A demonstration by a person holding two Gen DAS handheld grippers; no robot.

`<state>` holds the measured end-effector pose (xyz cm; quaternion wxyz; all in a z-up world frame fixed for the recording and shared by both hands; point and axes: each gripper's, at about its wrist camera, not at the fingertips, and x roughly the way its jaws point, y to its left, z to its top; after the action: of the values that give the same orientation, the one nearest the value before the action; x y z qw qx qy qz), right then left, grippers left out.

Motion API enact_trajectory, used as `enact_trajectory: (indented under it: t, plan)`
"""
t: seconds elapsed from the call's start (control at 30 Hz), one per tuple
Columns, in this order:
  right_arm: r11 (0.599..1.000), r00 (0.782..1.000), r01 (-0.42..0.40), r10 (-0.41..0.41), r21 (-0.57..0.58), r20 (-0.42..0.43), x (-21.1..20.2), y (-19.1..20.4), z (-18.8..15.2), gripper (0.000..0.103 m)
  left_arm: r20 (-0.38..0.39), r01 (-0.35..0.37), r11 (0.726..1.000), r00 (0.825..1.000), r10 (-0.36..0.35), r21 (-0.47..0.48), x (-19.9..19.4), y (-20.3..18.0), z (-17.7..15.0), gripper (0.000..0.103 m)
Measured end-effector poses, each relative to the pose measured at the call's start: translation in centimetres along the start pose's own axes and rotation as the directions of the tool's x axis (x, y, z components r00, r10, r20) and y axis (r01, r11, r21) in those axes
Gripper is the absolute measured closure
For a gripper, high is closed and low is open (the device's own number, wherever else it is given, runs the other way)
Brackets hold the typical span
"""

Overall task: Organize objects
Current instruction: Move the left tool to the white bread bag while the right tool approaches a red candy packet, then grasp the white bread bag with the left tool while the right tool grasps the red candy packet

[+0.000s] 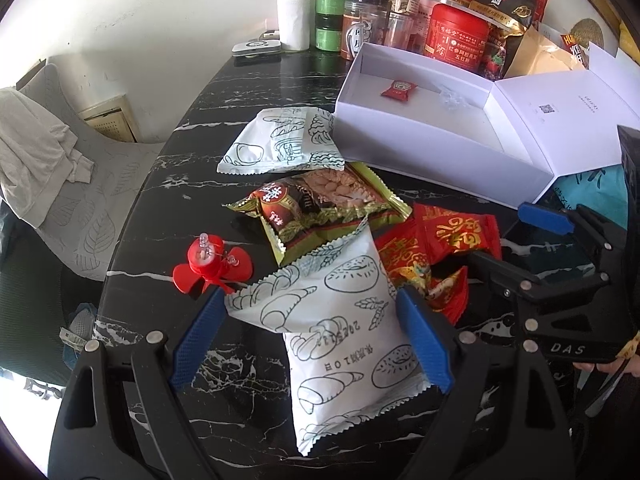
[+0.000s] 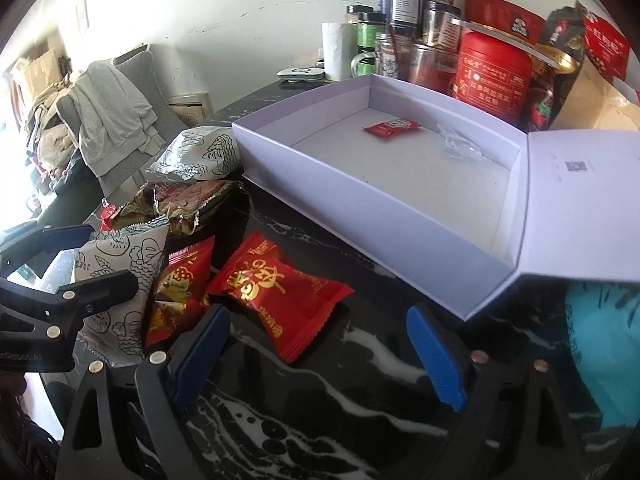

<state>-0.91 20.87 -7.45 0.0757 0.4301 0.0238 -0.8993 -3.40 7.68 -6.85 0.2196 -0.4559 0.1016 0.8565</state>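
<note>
A pile of snack packets lies on the black marble table [image 1: 224, 92]. My left gripper [image 1: 312, 336] is open, its blue fingers on either side of a white bread-print packet [image 1: 336, 332], which also shows in the right wrist view [image 2: 120, 276]. A second white packet [image 1: 280, 140], a green-gold nut packet [image 1: 320, 208] and red packets [image 1: 456, 232] lie around it. My right gripper [image 2: 320, 356] is open and empty, just short of a red packet [image 2: 280, 292]. An open white box [image 2: 400, 200] holds a small red sachet [image 2: 394, 127] and a clear wrapper [image 2: 460, 146].
A red toy fan [image 1: 212, 264] lies left of the packets. Jars, a red tin [image 1: 458, 36], a paper roll [image 1: 296, 20] and bags crowd the back of the table. A chair with grey clothes [image 1: 48, 152] stands at the left. A teal bag [image 2: 600, 340] lies under the box lid.
</note>
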Motion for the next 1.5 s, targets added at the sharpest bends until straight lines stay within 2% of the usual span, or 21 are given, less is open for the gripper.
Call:
enact_trajectory:
  t: [0.1, 0.2, 0.33, 0.4, 0.5, 0.77, 1.3, 1.5]
  plan:
    - [0.998, 0.999, -0.047, 0.048, -0.041, 0.008, 0.5, 0.1, 0.6, 0.012, -0.011, 0.009, 1.000, 1.000, -0.009, -0.020, 0.1, 0.2, 0.1, 0.017]
    - [0.991, 0.995, -0.100, 0.098, -0.090, -0.021, 1.5, 0.3, 1.0, 0.012, -0.019, 0.016, 0.999, 1.000, -0.017, -0.044, 0.2, 0.5, 0.0, 0.017]
    - [0.985, 0.993, -0.113, 0.108, -0.131, -0.041, 2.2, 0.9, 1.2, 0.016, -0.024, 0.018, 0.998, 1.000, -0.020, -0.054, 0.2, 0.4, -0.1, 0.017]
    - [0.983, 0.994, -0.102, 0.096, -0.154, -0.046, 2.0, 1.3, 1.0, 0.032, -0.024, 0.020, 0.998, 0.999, -0.021, -0.059, 0.3, 0.4, -0.2, 0.017]
    - [0.979, 0.995, -0.093, 0.084, -0.182, -0.054, 1.6, 1.7, 0.5, 0.050, -0.022, 0.019, 0.998, 1.000, -0.020, -0.058, 0.3, 0.3, -0.3, 0.017]
    - [0.989, 0.996, -0.072, 0.066, -0.133, -0.053, 0.3, 1.0, -1.0, 0.050, -0.022, 0.056, 0.996, 0.998, -0.057, -0.072, 0.2, 0.2, -0.9, 0.019]
    - [0.986, 0.991, -0.104, 0.092, -0.128, -0.092, -4.3, 3.4, -6.3, 0.049, -0.088, 0.089, 0.996, 0.992, -0.087, 0.018, -2.4, -0.9, -4.6, 0.019]
    - [0.978, 0.991, -0.125, 0.116, -0.169, -0.062, -5.1, 4.1, -6.5, 0.032, -0.141, 0.120, 0.993, 0.983, -0.118, 0.005, -1.5, -1.3, -5.2, 0.017]
